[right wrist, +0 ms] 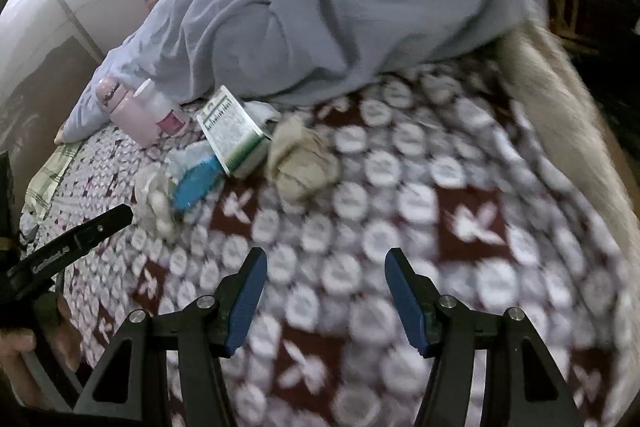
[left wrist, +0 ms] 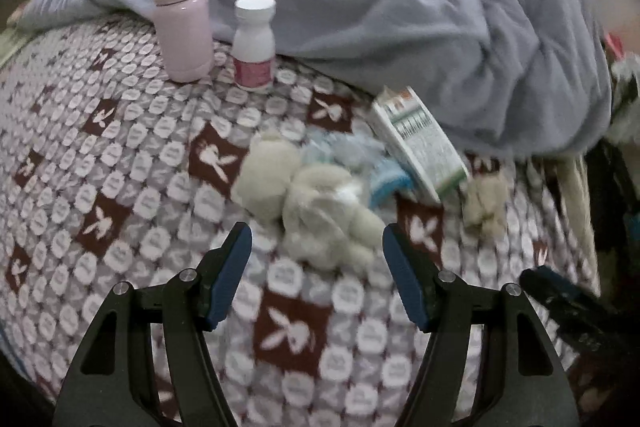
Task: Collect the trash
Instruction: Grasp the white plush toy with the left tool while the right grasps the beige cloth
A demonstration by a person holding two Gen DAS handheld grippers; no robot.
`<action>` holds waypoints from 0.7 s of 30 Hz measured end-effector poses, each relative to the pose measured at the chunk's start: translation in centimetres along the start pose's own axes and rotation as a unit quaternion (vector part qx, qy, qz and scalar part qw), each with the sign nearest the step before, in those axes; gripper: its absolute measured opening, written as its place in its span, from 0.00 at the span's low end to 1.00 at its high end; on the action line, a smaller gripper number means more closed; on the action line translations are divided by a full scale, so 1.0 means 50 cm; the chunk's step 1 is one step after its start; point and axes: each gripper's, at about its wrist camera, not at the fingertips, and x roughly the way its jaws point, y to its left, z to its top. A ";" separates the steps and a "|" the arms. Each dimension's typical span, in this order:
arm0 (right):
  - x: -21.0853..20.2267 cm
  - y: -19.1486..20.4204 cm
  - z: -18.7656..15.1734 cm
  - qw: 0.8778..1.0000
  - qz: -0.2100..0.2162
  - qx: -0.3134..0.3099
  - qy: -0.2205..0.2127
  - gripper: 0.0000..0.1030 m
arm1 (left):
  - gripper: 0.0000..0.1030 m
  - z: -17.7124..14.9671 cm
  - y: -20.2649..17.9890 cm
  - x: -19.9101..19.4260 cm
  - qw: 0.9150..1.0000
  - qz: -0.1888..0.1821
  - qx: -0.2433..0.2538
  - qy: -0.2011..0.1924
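In the left wrist view, a pink flask (left wrist: 182, 17) and white pill bottle (left wrist: 255, 43) stand at upper left on the patterned bedspread (left wrist: 120, 187). At centre, crumpled tissues (left wrist: 320, 203) (blurred, possibly with blue wrapping) lie just beyond the left gripper (left wrist: 317, 247), jaws apart and empty. A carton (left wrist: 418, 143) lies right of them. The right gripper (right wrist: 325, 281) likewise gapes over bare bedspread.

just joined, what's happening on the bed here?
A person is holding two grippers above a patterned bedspread scattered with trash. The left gripper is open and empty, close to a crumpled white tissue wad. The right gripper is also open and empty over bare bedspread. A small carton, blue wrapper and beige wad lie untouched.
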 end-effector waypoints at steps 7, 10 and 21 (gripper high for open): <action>0.077 0.028 0.070 1.000 0.005 -0.013 0.001 0.57 | 0.66 0.037 0.035 0.092 0.998 -0.019 -0.045 0.027; 0.114 0.035 0.094 1.000 0.007 -0.018 0.004 0.57 | 0.68 0.034 0.056 0.121 0.997 -0.023 -0.066 0.026; 0.108 0.025 0.077 0.999 0.045 -0.013 -0.012 0.28 | 0.04 0.018 0.051 0.071 0.999 -0.044 -0.020 -0.012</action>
